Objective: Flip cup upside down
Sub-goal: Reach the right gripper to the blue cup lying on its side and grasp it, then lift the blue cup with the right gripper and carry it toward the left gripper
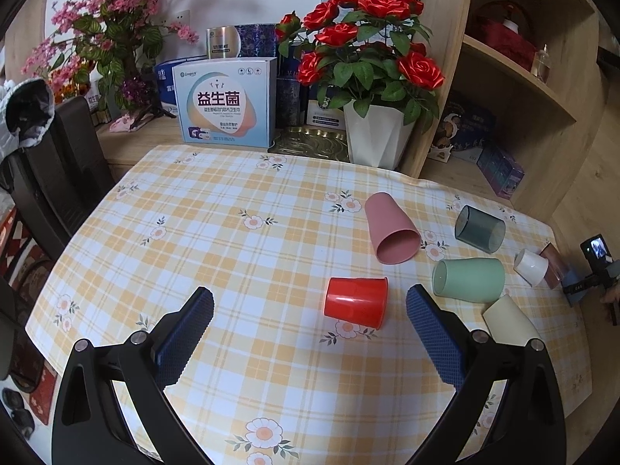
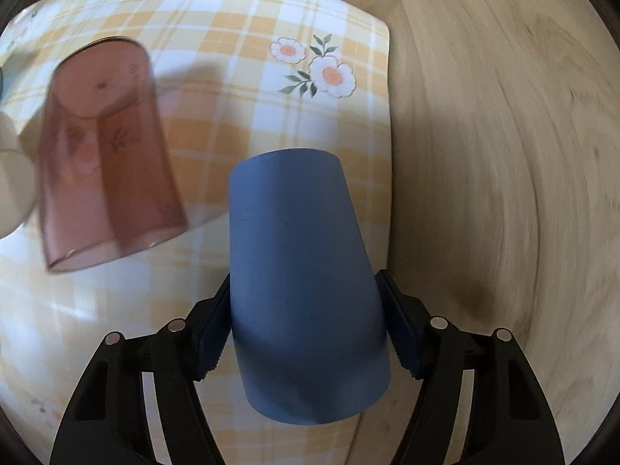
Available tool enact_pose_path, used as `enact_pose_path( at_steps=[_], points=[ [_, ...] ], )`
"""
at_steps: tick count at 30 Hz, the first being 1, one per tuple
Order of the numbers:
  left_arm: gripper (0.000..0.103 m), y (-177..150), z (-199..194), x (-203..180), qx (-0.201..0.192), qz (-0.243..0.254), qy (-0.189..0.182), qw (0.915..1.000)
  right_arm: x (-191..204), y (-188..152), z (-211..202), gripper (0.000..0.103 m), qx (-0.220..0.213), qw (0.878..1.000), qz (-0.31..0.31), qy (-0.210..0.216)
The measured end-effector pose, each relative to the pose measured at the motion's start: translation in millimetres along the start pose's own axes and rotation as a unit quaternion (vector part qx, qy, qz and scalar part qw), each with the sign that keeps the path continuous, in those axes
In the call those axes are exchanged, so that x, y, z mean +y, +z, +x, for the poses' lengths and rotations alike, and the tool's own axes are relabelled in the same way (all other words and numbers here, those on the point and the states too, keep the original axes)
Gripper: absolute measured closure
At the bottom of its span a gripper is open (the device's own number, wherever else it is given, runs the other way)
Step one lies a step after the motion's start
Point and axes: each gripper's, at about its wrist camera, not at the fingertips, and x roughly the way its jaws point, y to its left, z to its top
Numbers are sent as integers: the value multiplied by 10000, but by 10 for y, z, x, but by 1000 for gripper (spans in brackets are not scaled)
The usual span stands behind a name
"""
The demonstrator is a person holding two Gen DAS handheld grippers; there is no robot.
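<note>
In the right wrist view my right gripper (image 2: 306,321) is shut on a blue cup (image 2: 302,286), held above the table's corner with its base pointing away from me. A translucent brown cup (image 2: 104,155) lies on its side just left of it. In the left wrist view my left gripper (image 1: 310,310) is open and empty above the checked tablecloth (image 1: 217,240). A red cup (image 1: 355,301) lies on its side between and just beyond its fingertips. Pink (image 1: 391,228), green (image 1: 469,279), dark grey (image 1: 479,229), white (image 1: 531,267) and cream (image 1: 509,319) cups lie on their sides to the right.
A white pot of red roses (image 1: 378,135), boxes (image 1: 226,102) and pink flowers (image 1: 112,27) stand behind the table. A wooden shelf unit (image 1: 523,97) is at the right. A dark chair (image 1: 54,170) is at the left. The wooden floor (image 2: 503,155) lies beyond the table edge.
</note>
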Motion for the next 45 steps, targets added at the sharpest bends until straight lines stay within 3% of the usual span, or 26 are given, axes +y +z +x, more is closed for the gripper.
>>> enact_pose_path(
  at_steps=[8,16,24,28,39,45],
  points=[
    [6,-32,-145,98,-216,-116,-161,9996,113,-361,-452,36,-503,9965,578,339],
    [6,-100,-319,269,-367,-333,-403,9980,287,-781,-576,36,-525,9873,1181,924],
    [6,-216,-418,404,-376,-434,-615,9964,317,-1273,-814,36,-1132,9475,2307,1906],
    [6,-258,-431,420,-324,-364,-617,9969,583,-1321,-1173,36,-1419,9527,1837,1961],
    [6,-328,-650,494,-535,-428,-805,9944,1096,-1225,-1867,37,-1693,9462,1337,2411],
    [6,-355,-703,636,-557,-597,-844,9931,1772,-1114,-2275,37,-1819,9407,649,2788]
  ],
)
